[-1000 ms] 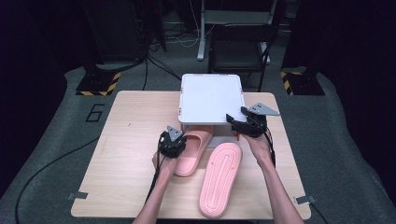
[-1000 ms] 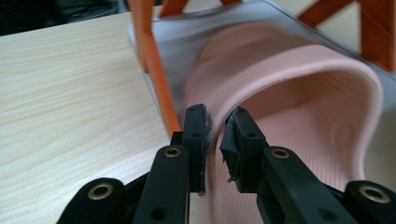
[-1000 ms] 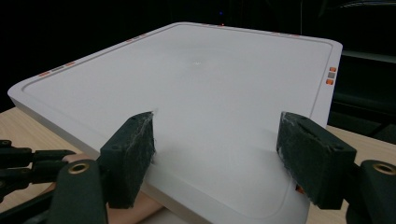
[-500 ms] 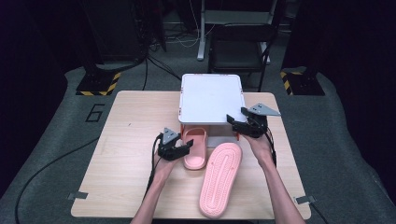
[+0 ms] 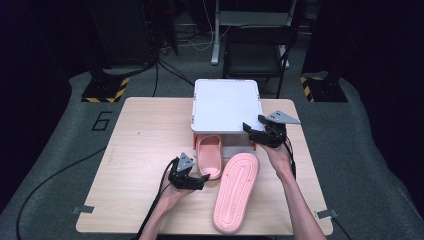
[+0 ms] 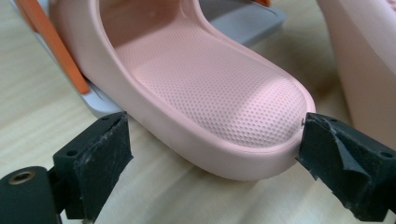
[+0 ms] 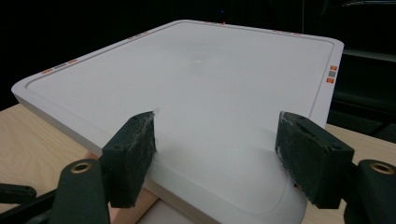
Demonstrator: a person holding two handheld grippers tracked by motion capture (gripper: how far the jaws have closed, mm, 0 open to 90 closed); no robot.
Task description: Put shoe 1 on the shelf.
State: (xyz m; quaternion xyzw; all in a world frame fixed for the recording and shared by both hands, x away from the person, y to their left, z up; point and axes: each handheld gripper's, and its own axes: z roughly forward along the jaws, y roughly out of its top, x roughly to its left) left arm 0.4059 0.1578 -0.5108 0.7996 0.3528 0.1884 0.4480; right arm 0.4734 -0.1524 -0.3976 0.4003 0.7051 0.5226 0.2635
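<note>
Pink slipper [image 5: 210, 155] pushed further under white rack top [image 5: 226, 105], dimpled foam heel betw. spread left gripper [image 5: 196, 181] fingers, right gripper [image 5: 252, 131] fingers spread at rack's rounded corner, ribbed sole [image 5: 235, 192] alongside.

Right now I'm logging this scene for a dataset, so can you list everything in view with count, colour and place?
Slipper in rack: one, pink, upright, toe end under the white top.
Slipper on table: one, pink, sole up, right of the first.
Shoe rack: one, white top with orange side pieces, table's far middle.
Table: one, light wood.
Chair: one, dark, behind the table.
Left claw: black, open, at the first slipper's heel.
Right claw: black, open, at the rack's right corner.
</note>
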